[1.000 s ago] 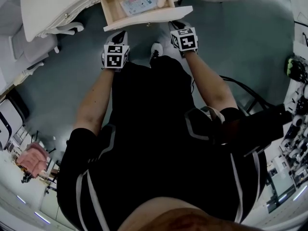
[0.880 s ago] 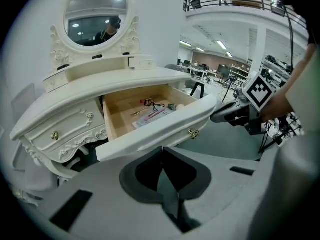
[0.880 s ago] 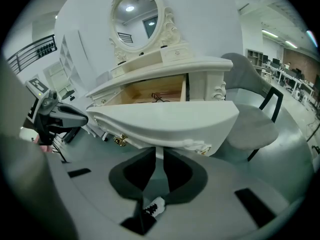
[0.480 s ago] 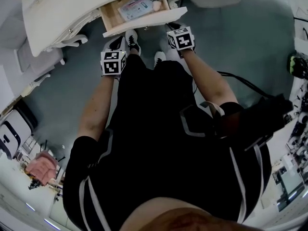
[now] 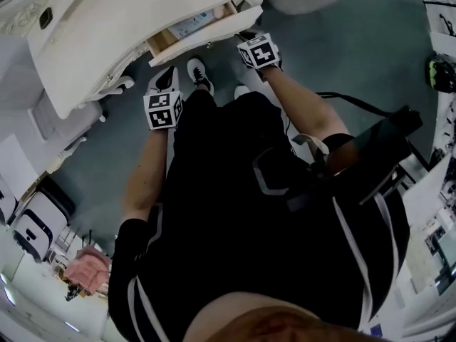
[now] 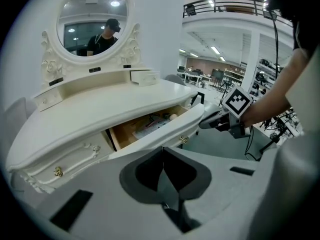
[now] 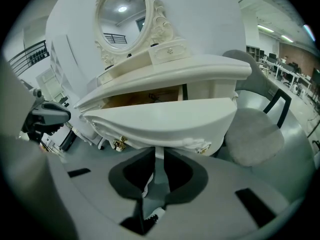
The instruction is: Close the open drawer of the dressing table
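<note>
The white dressing table [image 5: 107, 27] has its centre drawer [image 6: 150, 126] partly open, with a paper packet and small items inside. The curved drawer front [image 7: 160, 119] fills the right gripper view just ahead of my right gripper [image 7: 159, 156], which is shut and empty. In the head view my right gripper [image 5: 247, 35] sits against the right end of the drawer front [image 5: 206, 40]. My left gripper [image 5: 169, 75] is shut and empty, a little short of the drawer's left part. In the left gripper view its jaws [image 6: 163, 156] point at the drawer, and the right gripper [image 6: 220, 120] touches the front.
A grey upholstered chair [image 7: 255, 134] stands right of the table. An oval mirror [image 6: 92, 16] and a small drawer box [image 6: 145, 76] sit on top. The person's shoes [image 5: 198, 73] are on the grey floor below the drawer. A black cable [image 5: 356, 102] trails at right.
The drawer has slid well into the table, showing far less of its inside. Both grippers moved forward with it, the right one staying at the drawer front.
</note>
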